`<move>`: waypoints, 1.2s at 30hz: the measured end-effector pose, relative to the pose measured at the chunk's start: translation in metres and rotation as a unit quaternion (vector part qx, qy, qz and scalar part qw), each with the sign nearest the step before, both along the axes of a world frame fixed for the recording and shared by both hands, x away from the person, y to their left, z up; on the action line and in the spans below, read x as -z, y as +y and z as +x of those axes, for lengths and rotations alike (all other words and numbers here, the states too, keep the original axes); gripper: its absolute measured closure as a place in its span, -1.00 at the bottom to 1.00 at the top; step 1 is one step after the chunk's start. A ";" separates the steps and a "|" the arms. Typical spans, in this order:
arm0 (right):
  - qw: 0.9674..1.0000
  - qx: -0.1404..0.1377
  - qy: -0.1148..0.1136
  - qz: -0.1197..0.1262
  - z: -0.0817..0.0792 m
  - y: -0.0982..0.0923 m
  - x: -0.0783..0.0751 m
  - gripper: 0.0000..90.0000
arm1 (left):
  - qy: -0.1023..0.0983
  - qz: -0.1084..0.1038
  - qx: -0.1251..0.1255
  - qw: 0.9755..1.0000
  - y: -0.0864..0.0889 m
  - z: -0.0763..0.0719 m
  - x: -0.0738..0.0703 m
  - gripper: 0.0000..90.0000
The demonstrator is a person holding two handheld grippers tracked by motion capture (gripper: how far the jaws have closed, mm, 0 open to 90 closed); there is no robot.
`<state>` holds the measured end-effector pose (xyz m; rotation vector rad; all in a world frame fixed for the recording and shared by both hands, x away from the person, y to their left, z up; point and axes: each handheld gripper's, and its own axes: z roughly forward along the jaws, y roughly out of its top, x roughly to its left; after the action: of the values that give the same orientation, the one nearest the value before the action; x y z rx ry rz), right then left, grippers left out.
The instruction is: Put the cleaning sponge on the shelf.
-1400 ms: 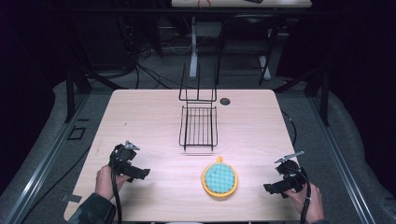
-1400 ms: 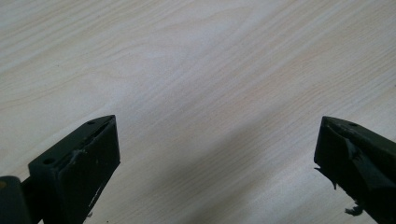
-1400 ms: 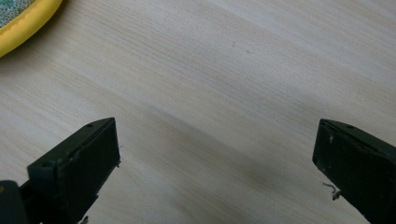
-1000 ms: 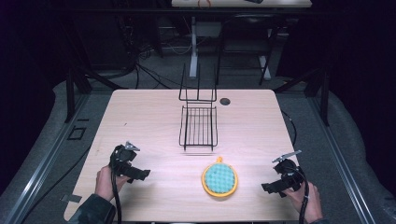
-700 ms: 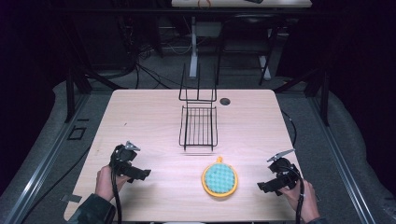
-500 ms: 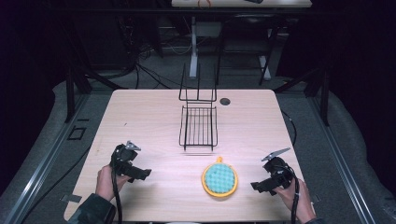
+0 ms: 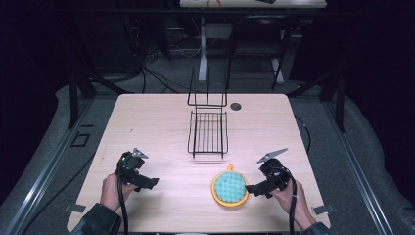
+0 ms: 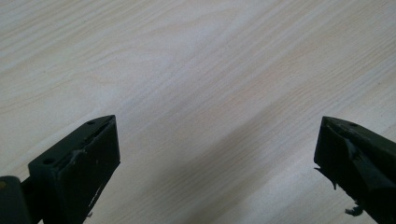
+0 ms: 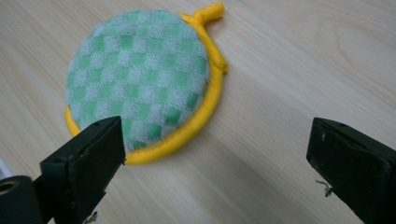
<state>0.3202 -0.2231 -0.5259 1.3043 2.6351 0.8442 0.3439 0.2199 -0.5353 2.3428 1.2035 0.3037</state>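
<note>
Since the earlier frames we see that the right gripper (image 7: 250, 189) has slid left along the near edge of the table (image 7: 156, 122) and now sits just beside the round pot holder (image 7: 230, 187), while the left gripper (image 7: 147, 183) has stayed where it was at the near left. In the right gripper view we see its jaws spread wide, with the pot holder (image 9: 140, 79) lying flat on the wood ahead of them and its near rim just beyond the left jaw; nothing is between the jaws. We note the pad's green-and-white checked face, its yellow border and a short yellow loop pointing away from the gripper. In the left gripper view we find those jaws also wide apart over bare wood (image 8: 196, 93). From the high view, we place the pot holder near the right of the table's near half, with a black wire rack (image 7: 208, 132) standing farther off at the table's middle, well apart from both tools. A small dark round grommet (image 7: 236, 105) sits by the far edge.
</note>
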 end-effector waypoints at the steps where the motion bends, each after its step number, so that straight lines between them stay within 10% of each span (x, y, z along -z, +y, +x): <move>1: 1.000 -0.004 0.003 0.001 0.002 0.004 0.001 -0.90 | 0.001 -0.004 0.001 1.000 0.001 0.000 -0.001 -1.00; 16: 0.999 -0.041 0.026 -0.013 0.020 0.047 0.016 -0.38 | 0.004 -0.014 0.003 1.000 0.002 0.000 0.000 -1.00; 36: 0.999 -0.024 0.034 -0.014 0.014 0.046 0.021 0.04 | 0.022 -0.001 0.013 1.000 -0.001 0.000 0.003 -0.99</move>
<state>0.3345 -0.1767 -0.5470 1.2897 2.7313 0.7811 0.3440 0.2192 -0.5388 2.3738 1.1917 0.2440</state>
